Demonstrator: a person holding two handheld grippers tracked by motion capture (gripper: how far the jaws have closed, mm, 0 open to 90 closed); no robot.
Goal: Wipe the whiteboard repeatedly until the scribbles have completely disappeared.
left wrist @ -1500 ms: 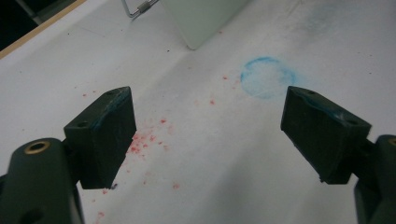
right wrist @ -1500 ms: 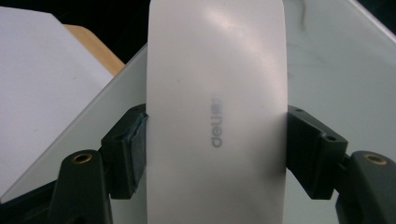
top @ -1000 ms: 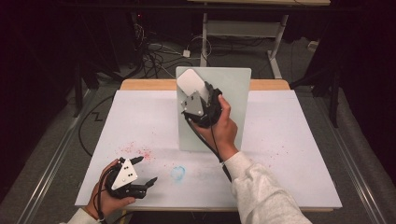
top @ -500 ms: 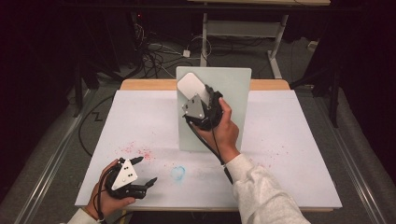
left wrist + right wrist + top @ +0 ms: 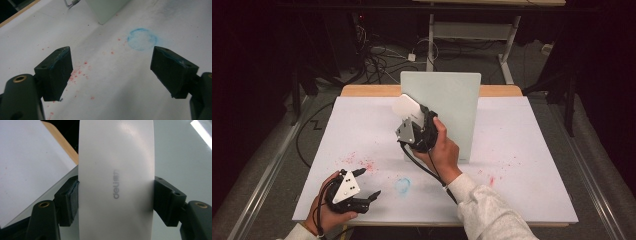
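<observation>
A pale green board [image 5: 452, 100] stands upright at the middle of the white table [image 5: 532, 150]. My right gripper [image 5: 413, 117] is shut on a white block-shaped eraser [image 5: 407, 107] held against the board's left part. In the right gripper view the eraser [image 5: 116, 182], printed "deli", is clamped between both jaws of the gripper [image 5: 116, 200], with the board [image 5: 180, 157] behind it. My left gripper [image 5: 368, 182] rests open near the front left edge. Its view shows wide-apart jaws of the gripper [image 5: 110, 67] holding nothing, above red specks [image 5: 80, 72].
A blue ring smudge [image 5: 402, 185] marks the table in front of the board, also seen as the ring [image 5: 142, 39] ahead of the left gripper. Red specks [image 5: 357, 162] scatter at the left and right front. Cables and a desk frame [image 5: 472, 30] lie beyond the far edge.
My right gripper has slid the eraser down and slightly left along the board. The left gripper has stayed about where it was, still open.
</observation>
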